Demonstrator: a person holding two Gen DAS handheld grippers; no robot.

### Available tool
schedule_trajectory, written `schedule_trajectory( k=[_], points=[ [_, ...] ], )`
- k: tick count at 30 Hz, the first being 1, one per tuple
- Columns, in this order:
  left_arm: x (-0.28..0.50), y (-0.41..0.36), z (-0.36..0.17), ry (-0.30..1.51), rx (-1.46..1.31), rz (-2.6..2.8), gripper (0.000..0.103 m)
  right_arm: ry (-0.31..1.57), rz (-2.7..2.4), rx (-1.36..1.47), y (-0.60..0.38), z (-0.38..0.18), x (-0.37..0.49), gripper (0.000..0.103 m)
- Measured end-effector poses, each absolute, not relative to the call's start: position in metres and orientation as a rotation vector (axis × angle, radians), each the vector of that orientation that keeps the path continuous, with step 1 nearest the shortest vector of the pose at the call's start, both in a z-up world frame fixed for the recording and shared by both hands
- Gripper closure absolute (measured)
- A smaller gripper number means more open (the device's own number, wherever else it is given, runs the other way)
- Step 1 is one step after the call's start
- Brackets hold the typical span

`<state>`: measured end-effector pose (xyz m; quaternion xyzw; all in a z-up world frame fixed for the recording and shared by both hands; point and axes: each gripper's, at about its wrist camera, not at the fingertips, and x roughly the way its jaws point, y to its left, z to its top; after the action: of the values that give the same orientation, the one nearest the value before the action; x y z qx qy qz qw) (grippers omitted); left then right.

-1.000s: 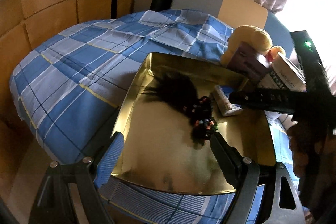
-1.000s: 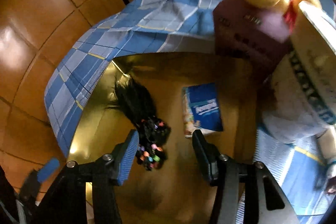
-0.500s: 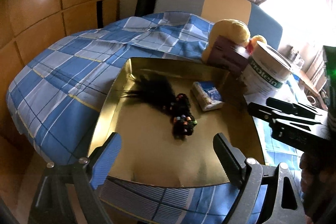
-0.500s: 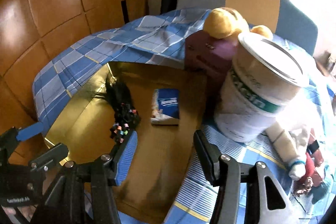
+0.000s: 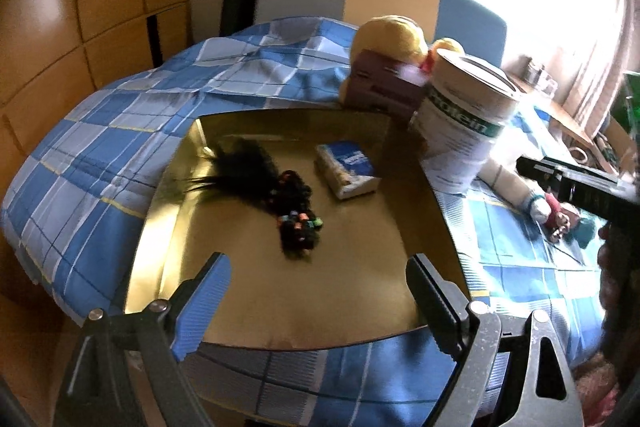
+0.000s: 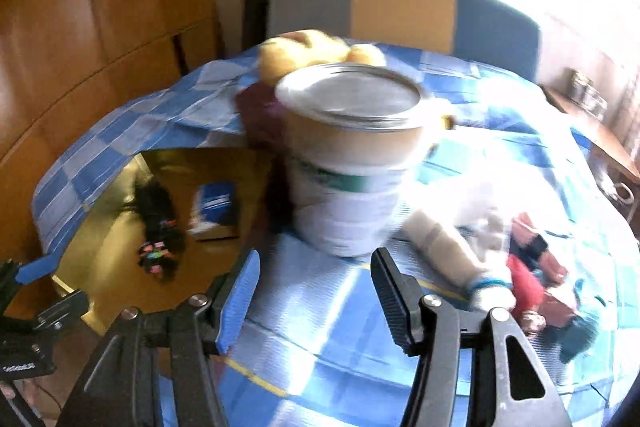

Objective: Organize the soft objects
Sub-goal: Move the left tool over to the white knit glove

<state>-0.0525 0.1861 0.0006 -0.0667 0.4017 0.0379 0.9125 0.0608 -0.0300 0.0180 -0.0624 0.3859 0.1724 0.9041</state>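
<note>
Left gripper (image 5: 316, 291): tilted downward over the near edge of the gold tray (image 5: 248, 303), jaws spread wide with nothing between them; they have just been opening. One finger carries a blue pad (image 5: 202, 303), the other a black ribbed pad (image 5: 434, 301).

Right gripper (image 6: 314, 291): also tilted downward, over the blue checked cloth (image 6: 344, 339) to the right of the tray (image 6: 116, 259), in front of the large tub (image 6: 352, 163). Its jaws stand partly apart and empty; they too have just been opening. Its black body shows at the right edge of the left wrist view (image 5: 584, 187).

Soft things on the tray: a black tuft of hair-like strands with small coloured beads (image 5: 276, 195) lies near the tray's middle; a blue and white tissue pack (image 5: 348, 171) lies just beside it, toward the tub (image 5: 464, 131).

Soft things off the tray: a yellow plush toy (image 5: 392, 37) sits behind a dark purple box (image 5: 380, 87) at the tray's far corner. A small doll in white, red and teal (image 6: 516, 275) lies on the cloth to the right of the tub, well apart from the tray. The right wrist view is blurred, so the doll's detail cannot be made out.
</note>
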Motion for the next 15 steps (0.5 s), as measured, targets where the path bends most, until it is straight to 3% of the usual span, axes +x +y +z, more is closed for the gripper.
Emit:
schedule_trajectory(
  k=[15],
  points=[
    [-0.034,0.126,0.006,0.846,-0.046,-0.070,0.013,0.779,-0.133,0.153,-0.232,0.011,0.109,0.044]
  ],
)
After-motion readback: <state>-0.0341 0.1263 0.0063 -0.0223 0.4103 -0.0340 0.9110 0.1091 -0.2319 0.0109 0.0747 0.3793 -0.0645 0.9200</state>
